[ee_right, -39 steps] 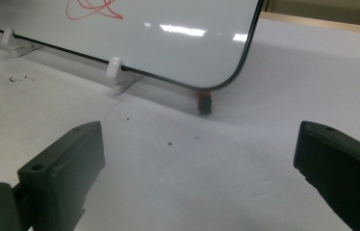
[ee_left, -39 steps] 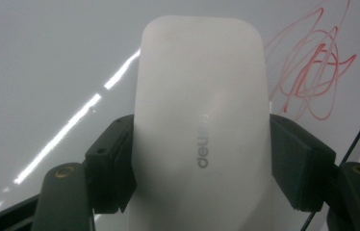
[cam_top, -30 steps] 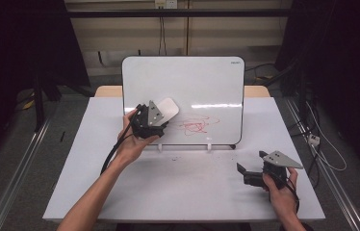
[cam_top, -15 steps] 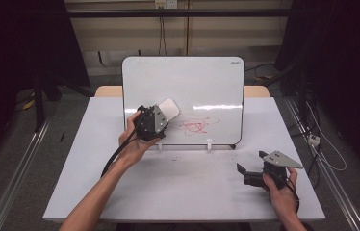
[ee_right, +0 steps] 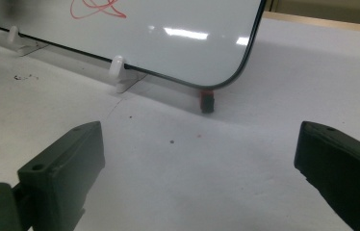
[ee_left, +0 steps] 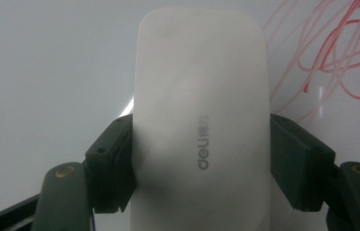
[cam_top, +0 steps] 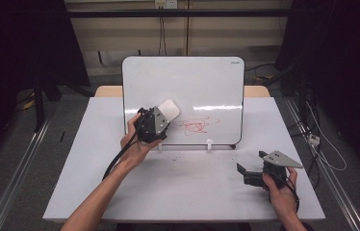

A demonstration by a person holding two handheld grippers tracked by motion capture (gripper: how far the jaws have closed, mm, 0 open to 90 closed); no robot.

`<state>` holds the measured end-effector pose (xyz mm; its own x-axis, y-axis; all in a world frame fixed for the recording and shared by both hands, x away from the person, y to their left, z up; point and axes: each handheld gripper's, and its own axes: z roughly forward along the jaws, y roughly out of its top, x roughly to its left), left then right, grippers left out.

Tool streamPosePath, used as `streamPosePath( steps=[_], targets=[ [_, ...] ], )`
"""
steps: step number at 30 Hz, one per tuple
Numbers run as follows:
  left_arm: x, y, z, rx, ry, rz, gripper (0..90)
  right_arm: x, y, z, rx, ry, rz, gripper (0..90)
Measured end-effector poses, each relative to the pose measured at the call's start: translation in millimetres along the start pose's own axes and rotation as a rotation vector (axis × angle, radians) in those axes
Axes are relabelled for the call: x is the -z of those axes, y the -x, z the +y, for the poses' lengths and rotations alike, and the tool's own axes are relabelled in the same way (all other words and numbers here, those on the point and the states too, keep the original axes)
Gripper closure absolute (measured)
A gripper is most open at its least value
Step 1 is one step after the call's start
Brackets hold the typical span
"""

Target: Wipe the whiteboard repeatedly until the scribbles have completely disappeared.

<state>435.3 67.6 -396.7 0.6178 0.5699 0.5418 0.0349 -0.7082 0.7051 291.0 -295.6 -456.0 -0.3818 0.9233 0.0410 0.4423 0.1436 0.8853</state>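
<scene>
A white whiteboard [cam_top: 202,82] stands upright on small white feet at the table's middle back, with a red scribble [cam_top: 197,126] low on its face. My left gripper [cam_top: 161,118] is shut on a white eraser [cam_top: 167,111] [ee_left: 202,120] and holds it against the board, just left of the red scribble [ee_left: 341,57]. Both pads [ee_left: 115,163] press the eraser's sides. My right gripper [cam_top: 241,171] rests near the table's front right, open, its pads [ee_right: 67,168] wide apart with nothing between them. It looks toward the whiteboard's lower corner [ee_right: 245,72].
The white table [cam_top: 187,192] has faint dark specks in front of the board. A small red and black piece [ee_right: 207,101] lies under the board's lower right corner. White feet [ee_right: 117,67] hold the board. Dark floor and rails flank the table.
My left gripper with the eraser has shifted slightly right and down along the board, nearer the red scribble. The right gripper has stayed still.
</scene>
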Motion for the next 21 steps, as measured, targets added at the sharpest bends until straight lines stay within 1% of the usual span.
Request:
streamPosePath(
  steps=[1, 3, 4, 6, 7, 8, 9, 10, 12, 13, 14, 15, 16, 17, 18, 19, 21],
  targets=[
    [0.5, 1.2, -0.2, 0.000, -0.007, -0.003, 31.1, -0.2, -0.4, 0.2, -0.001, 0.000, 0.003, 3.4],
    [-0.1, 4.8, -0.4, 0.000, -0.003, -0.007, 31.1, -0.7, -1.1, 0.7, -0.001, -0.001, 0.005, 3.5],
    [0.3, 5.2, -0.3, -0.004, -0.008, -0.002, 31.1, -0.9, -1.2, 0.9, -0.001, 0.000, 0.008, 3.4],
    [-0.1, 7.0, 0.1, -0.013, -0.008, -0.009, 31.1, -1.7, -1.5, 1.2, 0.005, -0.001, 0.007, 3.7],
    [-0.3, 8.9, -0.2, -0.002, 0.000, -0.002, 31.1, -1.6, -1.9, 1.3, 0.004, 0.000, 0.009, 3.6],
    [-0.3, 11.0, -0.3, 0.002, -0.004, -0.012, 31.1, -1.6, -2.1, 1.5, 0.008, 0.003, 0.010, 3.4],
    [-0.8, 13.0, 0.3, -0.019, -0.003, -0.007, 31.1, -1.7, -2.1, 1.7, 0.009, 0.003, 0.012, 3.4],
    [-0.8, 15.5, 0.7, -0.013, -0.011, -0.010, 31.1, -1.7, -2.2, 1.9, 0.009, 0.003, 0.013, 3.4],
    [-1.5, 18.9, 1.7, -0.021, -0.006, -0.007, 31.1, -2.2, -2.4, 2.3, 0.010, 0.004, 0.015, 3.4],
    [-1.6, 21.4, 1.7, -0.016, -0.011, -0.017, 31.1, -2.7, -2.5, 2.4, 0.010, 0.003, 0.015, 3.4],
    [-1.6, 22.8, 1.7, -0.018, -0.012, -0.015, 31.1, -3.4, -2.8, 2.6, 0.011, 0.002, 0.017, 3.6],
    [-1.3, 24.7, 2.0, -0.019, -0.021, -0.024, 31.1, -3.4, -2.8, 2.6, 0.011, 0.002, 0.017, 3.6],
    [-2.3, 26.6, 2.1, -0.050, -0.010, -0.036, 31.0, -3.4, -3.0, 2.7, 0.014, 0.004, 0.018, 3.5],
    [-2.4, 30.4, 1.8, -0.069, -0.010, -0.038, 31.0, -3.3, -3.2, 2.8, 0.014, 0.004, 0.018, 3.4],
    [-2.3, 33.7, 1.8, -0.074, -0.017, -0.041, 31.0, -3.4, -3.3, 2.9, 0.014, 0.003, 0.018, 3.4],
    [-2.2, 33.9, 2.0, -0.073, -0.019, -0.038, 31.0, -3.5, -3.3, 3.0, 0.014, 0.002, 0.018, 3.4],
    [-2.4, 30.8, 1.9, -0.065, -0.013, -0.049, 31.0, -3.8, -3.6, 3.2, 0.011, 0.001, 0.018, 3.6]
  ],
)
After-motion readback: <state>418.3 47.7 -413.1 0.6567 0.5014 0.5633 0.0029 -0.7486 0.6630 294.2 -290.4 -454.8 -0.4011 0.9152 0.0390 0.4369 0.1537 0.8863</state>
